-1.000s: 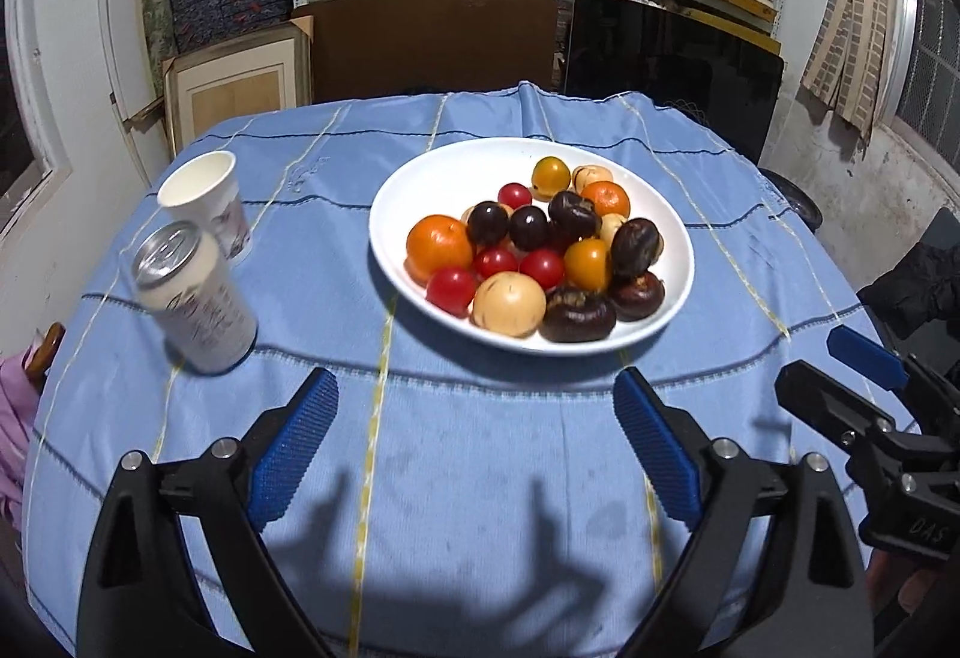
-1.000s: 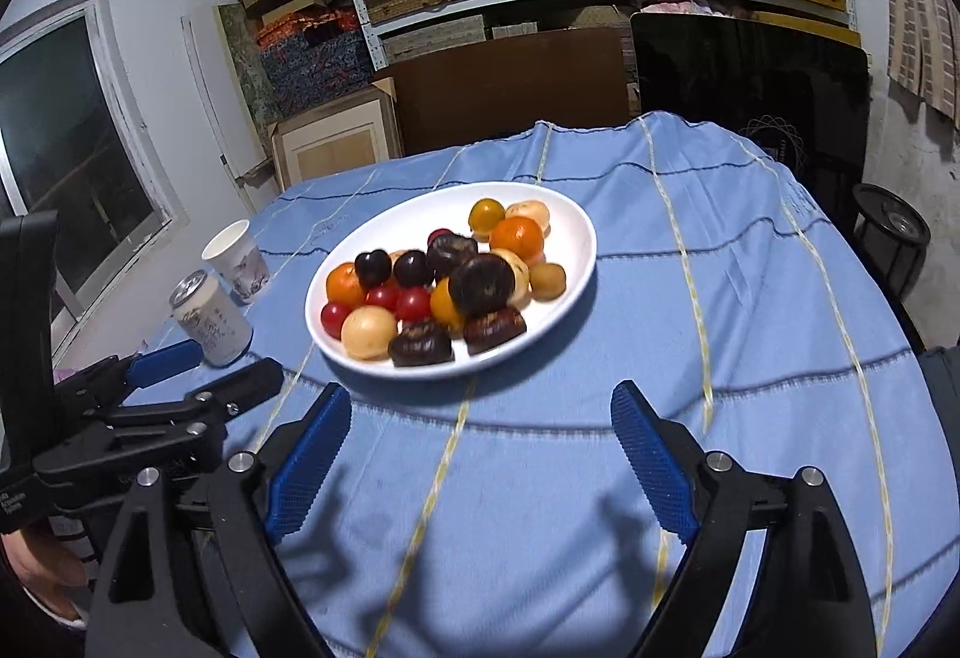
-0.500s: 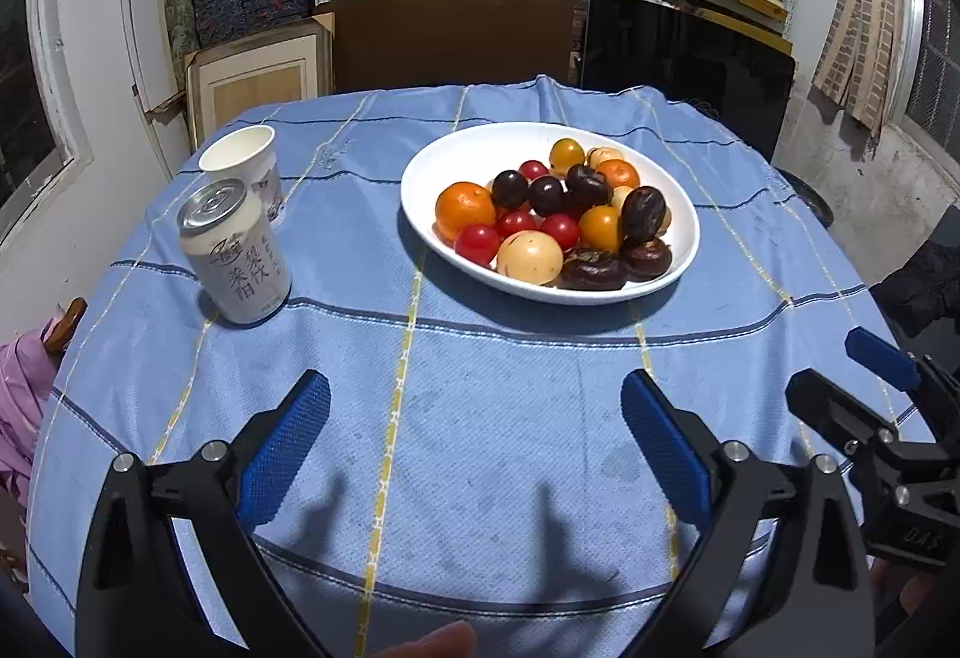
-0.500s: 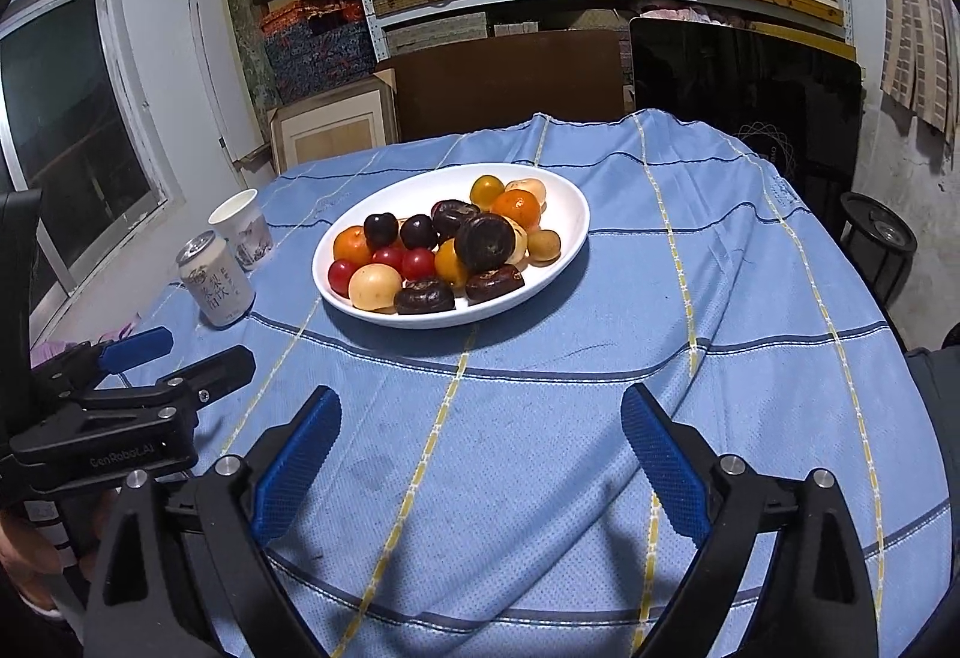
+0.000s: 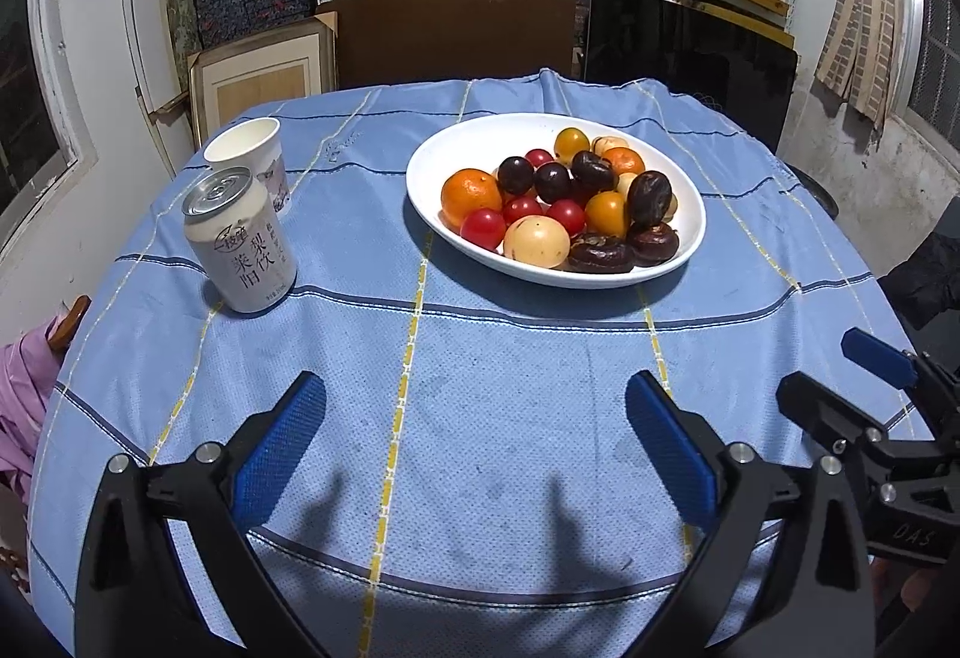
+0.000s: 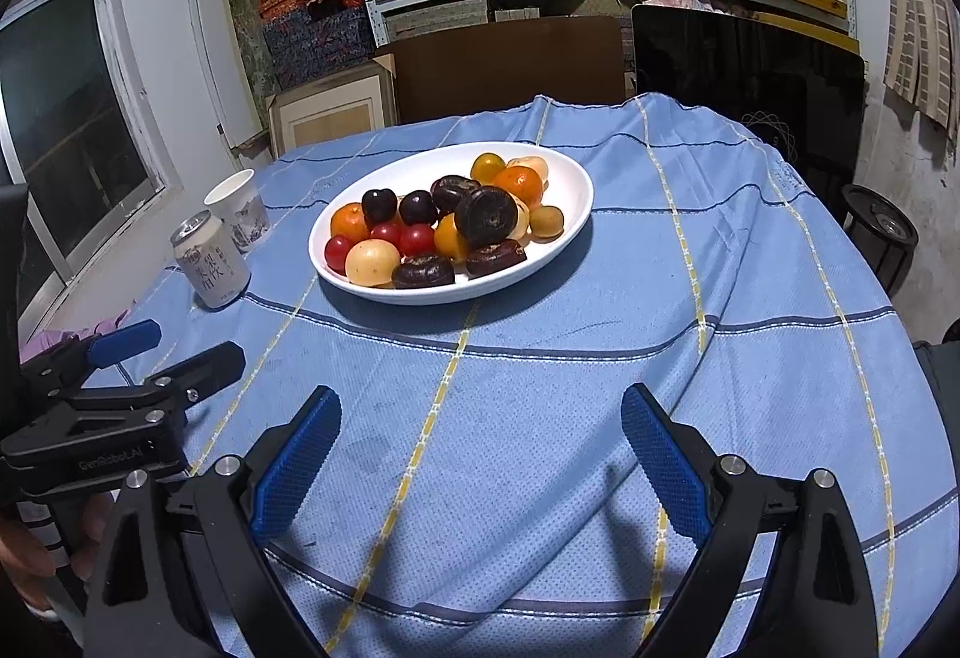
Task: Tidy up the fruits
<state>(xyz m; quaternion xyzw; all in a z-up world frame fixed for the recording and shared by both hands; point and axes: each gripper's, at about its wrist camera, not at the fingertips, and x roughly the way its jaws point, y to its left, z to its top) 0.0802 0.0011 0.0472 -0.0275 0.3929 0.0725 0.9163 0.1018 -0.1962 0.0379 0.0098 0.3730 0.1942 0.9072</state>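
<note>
Both hand-held grippers have backed away from plate [image 5: 432, 159] heaped with fruits [image 5: 558, 205].

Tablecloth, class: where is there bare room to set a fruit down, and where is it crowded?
Bare cloth lies between the white plate and the two grippers, left gripper and right gripper, and also right of the plate toward the table edge. It is crowded on the left, where the can and paper cup stand close together. The plate itself is heaped with fruit.
</note>
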